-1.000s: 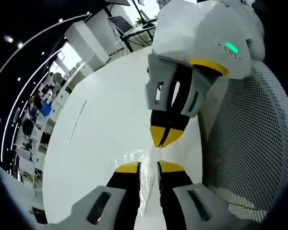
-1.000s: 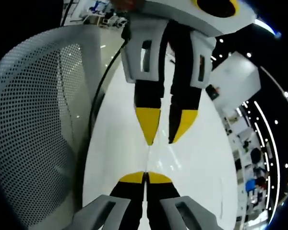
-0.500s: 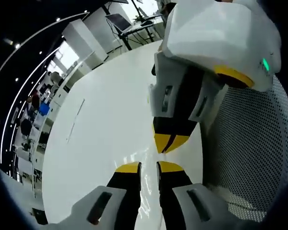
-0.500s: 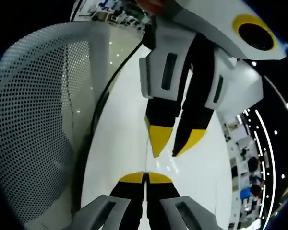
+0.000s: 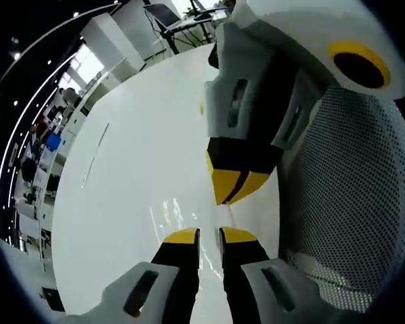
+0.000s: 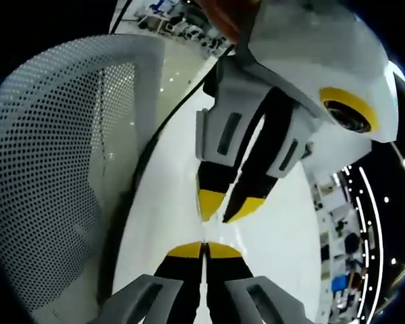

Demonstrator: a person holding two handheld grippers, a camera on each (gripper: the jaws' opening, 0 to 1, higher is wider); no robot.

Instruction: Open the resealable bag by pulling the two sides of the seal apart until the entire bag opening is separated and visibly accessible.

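Our jaws are pressed close together on both sides. The left gripper [image 5: 200, 235] has a thin gap between its yellow tips, and a bit of clear, shiny plastic sits in that gap. We think this is one side of the resealable bag [image 5: 175, 212], so the left jaws look clamped on it. In the right gripper view, the right gripper [image 6: 204, 249] has its yellow tips touching, with a thin line running up from them. That line may be the edge of the bag, but the bag is so clear that we cannot tell for sure if it is pinched there.

The two grippers face each other, tip to tip, very near. In the left gripper view the other gripper hangs down just past our own tips. In the right gripper view the other one's tips look a little apart.

The bag lies between the two sets of tips, low over the white surface [image 5: 135, 162]. We see it only as faint shiny wrinkles. A white mesh chair back [image 6: 54, 169] stands just beside the surface.

The seal seems to run across the space between the grippers. So we think the next move is to pull the two hands away from each other. Both are equally near the bag. If one grip is weak, the plastic could slip out.
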